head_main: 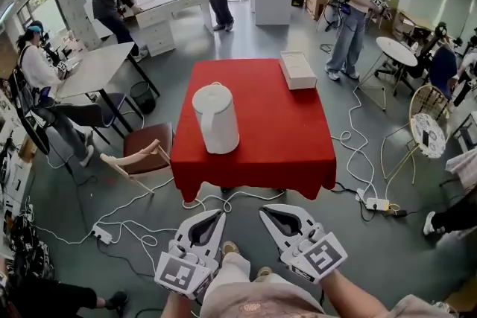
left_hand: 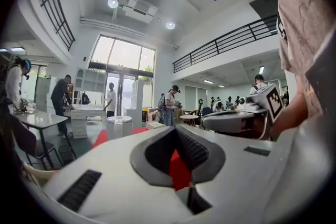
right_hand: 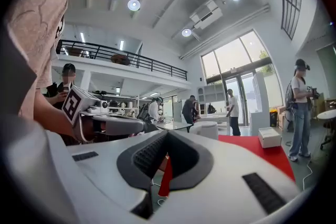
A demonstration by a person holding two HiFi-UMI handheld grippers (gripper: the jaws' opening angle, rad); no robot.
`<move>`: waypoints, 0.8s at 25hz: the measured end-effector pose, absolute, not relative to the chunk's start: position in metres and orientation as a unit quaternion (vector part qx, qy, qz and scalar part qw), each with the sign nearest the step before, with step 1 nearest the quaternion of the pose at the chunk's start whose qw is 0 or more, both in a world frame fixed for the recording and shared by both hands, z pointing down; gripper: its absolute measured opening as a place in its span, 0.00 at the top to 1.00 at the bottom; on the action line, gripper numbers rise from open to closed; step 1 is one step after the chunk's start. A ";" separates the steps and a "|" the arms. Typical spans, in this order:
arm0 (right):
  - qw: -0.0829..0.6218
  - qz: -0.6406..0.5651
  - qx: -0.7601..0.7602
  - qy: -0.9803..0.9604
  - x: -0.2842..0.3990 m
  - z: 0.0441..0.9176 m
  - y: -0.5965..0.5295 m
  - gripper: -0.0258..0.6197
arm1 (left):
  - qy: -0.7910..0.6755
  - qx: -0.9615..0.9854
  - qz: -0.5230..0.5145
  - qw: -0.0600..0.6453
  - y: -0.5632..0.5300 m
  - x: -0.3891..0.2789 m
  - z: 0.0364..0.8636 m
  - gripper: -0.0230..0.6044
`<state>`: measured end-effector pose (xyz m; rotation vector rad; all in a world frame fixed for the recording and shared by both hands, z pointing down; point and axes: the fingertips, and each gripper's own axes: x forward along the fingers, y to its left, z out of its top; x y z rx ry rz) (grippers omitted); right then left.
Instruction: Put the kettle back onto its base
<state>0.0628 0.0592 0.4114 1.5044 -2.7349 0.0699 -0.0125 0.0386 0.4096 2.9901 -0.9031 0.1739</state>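
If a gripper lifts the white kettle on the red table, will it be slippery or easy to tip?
The tall white kettle stands upright, so a high push would probably tip it. Its smooth wall may slip between jaws. With the lid shut, its weight is unknown.

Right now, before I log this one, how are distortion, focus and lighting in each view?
Head view: strong fisheye bend at the edges, sharp and evenly lit, kettle clear on the red table. Left gripper view: round dark vignette, the left gripper close and soft, bright windows washed out. Right gripper view: same vignette, ceiling lamps glare.
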 end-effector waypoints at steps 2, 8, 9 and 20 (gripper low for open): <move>0.007 0.021 0.479 -0.878 0.059 0.410 0.069 0.95 | -0.290 0.955 0.060 0.019 0.052 -0.016 0.406 0.97; 0.016 0.029 0.483 -0.875 0.044 0.404 0.097 0.95 | -0.290 0.957 0.033 0.006 0.077 -0.027 0.394 0.97; 0.011 0.020 0.485 -0.874 0.042 0.401 0.101 0.95 | -0.286 0.958 0.032 0.006 0.082 -0.027 0.393 0.97; 0.008 0.019 0.486 -0.874 0.015 0.405 0.122 0.95 | -0.265 0.964 0.027 0.000 0.107 -0.044 0.392 0.97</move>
